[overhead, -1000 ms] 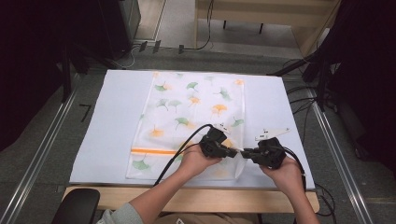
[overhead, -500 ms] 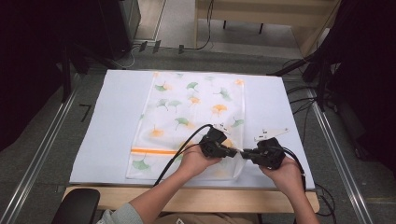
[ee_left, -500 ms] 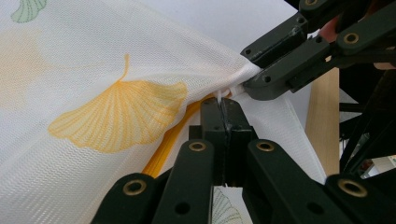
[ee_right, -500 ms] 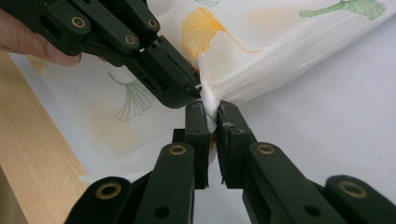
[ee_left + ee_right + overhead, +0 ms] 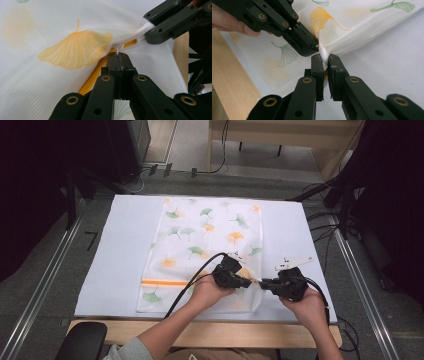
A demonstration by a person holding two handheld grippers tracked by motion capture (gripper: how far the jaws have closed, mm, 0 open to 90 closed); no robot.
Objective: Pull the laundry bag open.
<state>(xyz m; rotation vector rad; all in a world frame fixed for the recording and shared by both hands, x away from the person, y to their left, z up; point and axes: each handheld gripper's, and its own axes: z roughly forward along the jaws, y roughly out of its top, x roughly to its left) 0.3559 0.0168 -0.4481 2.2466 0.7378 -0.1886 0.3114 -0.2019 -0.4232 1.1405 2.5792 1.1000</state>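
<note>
A white mesh bag (image 5: 210, 240) printed with green and orange ginkgo leaves lies flat on the white table cover (image 5: 115, 250). An orange zipper band (image 5: 165, 282) runs across it near the front. My left gripper (image 5: 251, 283) and right gripper (image 5: 262, 283) meet tip to tip at the bag's right edge, close to the front. In the left gripper view the left gripper (image 5: 119, 55) is shut on a small fold of the bag (image 5: 70, 50) beside the orange zipper (image 5: 93, 75). In the right gripper view the right gripper (image 5: 325, 60) pinches a bunched ridge of the bag (image 5: 352, 22).
The table's wooden front edge (image 5: 210, 332) runs just behind both hands. Cables (image 5: 330, 232) trail off the right side of the table. Metal rails (image 5: 47, 280) flank the table left and right. Bare white cover lies to the left and right of the bag.
</note>
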